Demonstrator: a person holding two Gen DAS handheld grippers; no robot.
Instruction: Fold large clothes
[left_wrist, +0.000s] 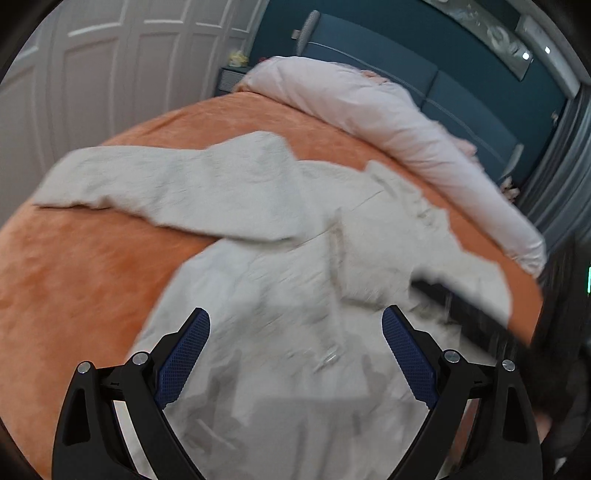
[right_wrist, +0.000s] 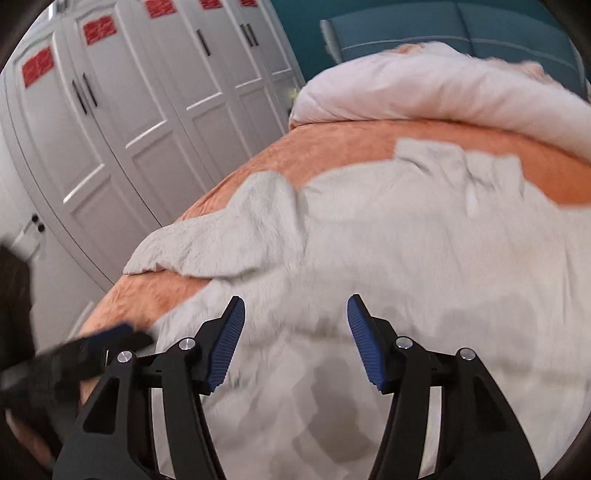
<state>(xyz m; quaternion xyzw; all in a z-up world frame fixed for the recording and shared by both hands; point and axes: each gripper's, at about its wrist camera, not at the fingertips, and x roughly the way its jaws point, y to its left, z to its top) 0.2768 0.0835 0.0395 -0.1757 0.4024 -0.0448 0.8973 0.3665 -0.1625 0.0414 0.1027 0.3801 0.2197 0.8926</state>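
A large off-white fleecy garment (left_wrist: 280, 258) lies spread on the orange bedspread (left_wrist: 74, 266), one sleeve (left_wrist: 159, 184) stretched out to the left. My left gripper (left_wrist: 295, 321) is open and empty, hovering over the garment's lower body. In the right wrist view the same garment (right_wrist: 388, 251) fills the middle, its sleeve (right_wrist: 221, 236) reaching left. My right gripper (right_wrist: 295, 310) is open and empty above the garment's near part. The other gripper shows blurred at the left edge of that view (right_wrist: 92, 350). Both views are motion-blurred.
A rolled pale pink duvet (left_wrist: 388, 110) lies along the bed's far side against a blue headboard (left_wrist: 461, 103). White wardrobe doors (right_wrist: 129, 110) stand left of the bed. The orange bedspread (right_wrist: 332, 155) shows around the garment.
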